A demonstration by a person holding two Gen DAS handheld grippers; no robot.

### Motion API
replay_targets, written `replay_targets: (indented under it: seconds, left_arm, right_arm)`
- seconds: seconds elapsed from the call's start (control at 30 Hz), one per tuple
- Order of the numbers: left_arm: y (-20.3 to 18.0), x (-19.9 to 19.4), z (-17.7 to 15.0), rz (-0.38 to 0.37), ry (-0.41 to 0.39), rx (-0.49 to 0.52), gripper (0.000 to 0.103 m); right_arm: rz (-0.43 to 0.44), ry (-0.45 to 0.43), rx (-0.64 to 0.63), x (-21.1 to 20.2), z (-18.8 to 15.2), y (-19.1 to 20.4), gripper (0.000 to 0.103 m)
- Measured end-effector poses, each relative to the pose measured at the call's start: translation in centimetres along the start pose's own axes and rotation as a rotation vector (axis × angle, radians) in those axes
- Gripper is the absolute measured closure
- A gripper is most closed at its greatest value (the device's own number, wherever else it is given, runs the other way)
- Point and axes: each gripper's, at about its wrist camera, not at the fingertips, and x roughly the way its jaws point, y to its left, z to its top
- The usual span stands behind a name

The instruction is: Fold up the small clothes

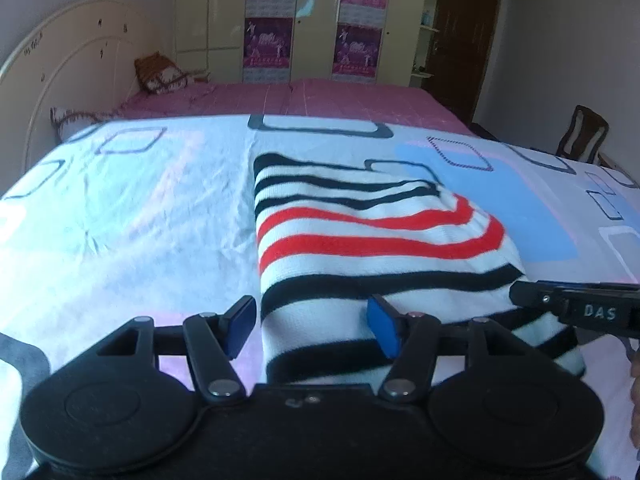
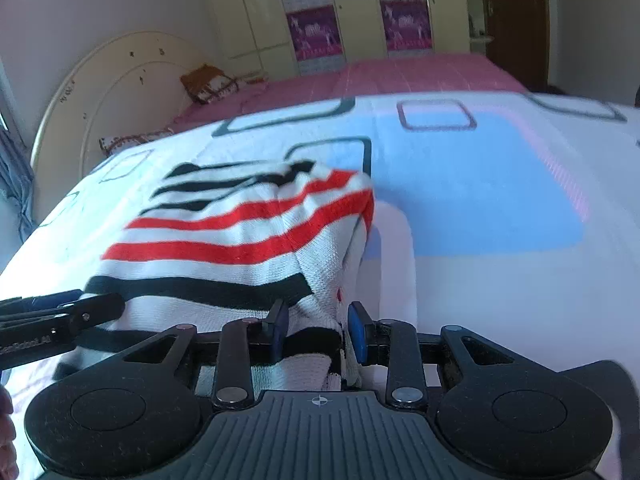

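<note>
1. My left gripper (image 1: 311,325): jaws spread wide. The near left edge of the striped top (image 1: 360,240) lies between them. The left pad is clear of the cloth, over bare sheet. The right pad (image 1: 383,326) sits over the knit, but I can't tell if it touches. No pinch on that side.
2. My right gripper (image 2: 318,330): jaws drawn in partway, pinching a bunched fold at the garment's near right corner. Both blue pads press the white knit, w/ a black stripe running between them.
3. The top, white w/ black & red stripes, lies folded on the bedsheet (image 1: 140,216), a pale one w/ blue patches & dark square outlines. It's near centre of the bed, right in front of both grippers. Its right side is lifted & rumpled where I hold it.
4. Each gripper shows in the other's view as a black arm at the frame edge, tip touching or just over the near hem. Can't tell which.
5. Hidden/unclear: the garment's near edge is cut off by both gripper bodies. Right view is motion-blurred, so fold layers at the right side are hard to read. A sliver of my hand (image 2: 6,432) shows at the frame edge only.
6. Far: pink bedspread (image 1: 320,100), pillows (image 1: 160,76), headboard at left, wardrobe w/ purple posters (image 1: 268,12).
</note>
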Motion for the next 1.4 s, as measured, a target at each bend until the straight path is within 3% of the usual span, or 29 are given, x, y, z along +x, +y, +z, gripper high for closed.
replay_targets:
  seconds: [0.23,0.47,0.7,0.73,0.8,0.83,0.87,1.03,1.17,1.4]
  left_arm:
    - [-0.2,-3.1,-2.5,-0.009,0.006,0.009,0.034]
    - [0.7,-1.3,-4.3,0.004,0.075,-0.048,0.033]
    - [0.1,-1.6,-4.3,0.054,0.074,-0.052,0.026]
    - [-0.1,-1.9,-4.2,0.066,0.075,-0.056,0.025]
    - [-0.5,-2.8,-4.1,0.084,0.076,-0.069,0.024]
    - [-0.7,-3.4,-4.1,0.097,0.074,-0.075,0.023]
    - [-1.1,-4.3,-4.1,0.116,0.069,-0.082,0.022]
    - [-3.9,-10.1,-4.3,0.188,-0.016,-0.073,0.007]
    - [-7.2,-16.2,-5.1,0.301,-0.145,-0.041,0.0]
    - [-9.8,-24.5,-7.2,0.173,-0.177,-0.052,0.0]
  right_arm:
    - [-0.03,-0.009,-0.07,-3.9,-2.9,0.7,0.072]
    - [-0.081,0.069,-0.11,-1.9,-5.2,1.1,0.072]
    - [-0.044,0.082,-0.048,-1.7,-5.2,-0.1,0.071]
    - [-0.044,0.083,-0.053,-1.8,-5.0,0.0,0.069]
    - [-0.066,0.077,-0.062,-2.3,-4.6,0.1,0.044]
    - [-0.082,0.068,-0.062,-2.9,-4.4,0.0,0.021]
    - [-0.083,0.047,-0.054,-3.9,-4.3,-0.1,0.017]
    - [-0.023,-0.03,-0.028,-9.7,-5.4,-1.2,0.017]
    - [0.025,-0.071,-0.025,-15.1,-7.5,-1.8,0.017]
    - [0.061,-0.152,-0.103,-24.3,-10.5,-1.0,0.017]
